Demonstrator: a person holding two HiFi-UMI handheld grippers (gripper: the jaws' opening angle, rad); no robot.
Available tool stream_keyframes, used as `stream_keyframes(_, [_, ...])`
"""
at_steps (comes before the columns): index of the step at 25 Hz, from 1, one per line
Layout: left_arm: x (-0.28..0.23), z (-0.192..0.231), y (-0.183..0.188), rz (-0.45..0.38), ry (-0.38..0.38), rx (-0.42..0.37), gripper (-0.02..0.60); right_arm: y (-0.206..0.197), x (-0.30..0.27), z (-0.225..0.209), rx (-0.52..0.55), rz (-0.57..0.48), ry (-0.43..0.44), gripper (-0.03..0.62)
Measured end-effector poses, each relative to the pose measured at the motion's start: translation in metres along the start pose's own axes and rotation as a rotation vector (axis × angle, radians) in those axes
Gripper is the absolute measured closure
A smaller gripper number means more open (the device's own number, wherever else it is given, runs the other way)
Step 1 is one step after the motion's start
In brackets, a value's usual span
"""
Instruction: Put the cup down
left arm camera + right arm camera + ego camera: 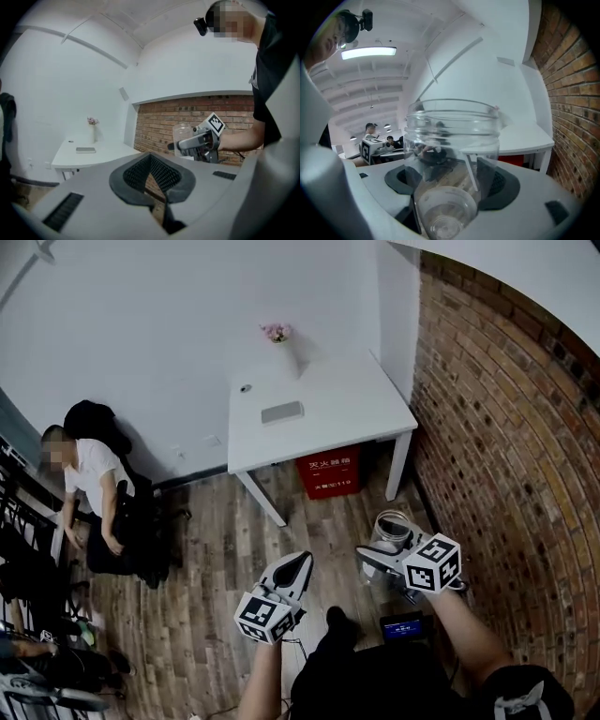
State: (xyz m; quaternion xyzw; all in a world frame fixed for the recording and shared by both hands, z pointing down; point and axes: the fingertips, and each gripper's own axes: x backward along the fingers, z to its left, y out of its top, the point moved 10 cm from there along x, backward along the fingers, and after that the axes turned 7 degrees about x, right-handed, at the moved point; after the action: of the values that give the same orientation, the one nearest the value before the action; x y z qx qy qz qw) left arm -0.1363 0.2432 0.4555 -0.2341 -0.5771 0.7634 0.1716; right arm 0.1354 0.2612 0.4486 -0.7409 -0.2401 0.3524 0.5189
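A brick wall [506,427] is seen right of the fingers, with a plank floor [216,549] below them. A white desk [347,418] stands well ahead of the fingers, its far legs hidden. A seated person [94,484] is half lost at the left edge. A red box [328,470] is partly cut off by the desk top. The left gripper [151,173] is held empty, fingers pressed together. The right gripper [386,545] is clamped on a clear cup [450,140], which is in the air between its fingers, well apart from the desk. A flat grey item [281,412] on the desk cannot be identified.
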Motion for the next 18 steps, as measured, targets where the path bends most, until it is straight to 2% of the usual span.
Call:
stream_keyframes(2, [-0.008, 0.03, 0.015, 0.034, 0.007, -0.069, 0.573, 0.019, -0.028, -0.011, -0.028, -0.034, -0.047, 0.23])
stream_keyframes(4, [-0.015, 0.059, 0.025, 0.037, -0.013, -0.088, 0.572, 0.034, -0.052, -0.02, -0.051, -0.062, -0.077, 0.23])
stream_keyframes(9, [-0.026, 0.115, 0.031, 0.023, -0.015, -0.039, 0.572, 0.054, -0.096, -0.037, -0.063, -0.062, -0.092, 0.23])
stream_keyframes(18, [-0.058, 0.173, 0.034, 0.02, -0.018, 0.021, 0.573, 0.067, -0.156, -0.077, -0.066, -0.037, -0.073, 0.23])
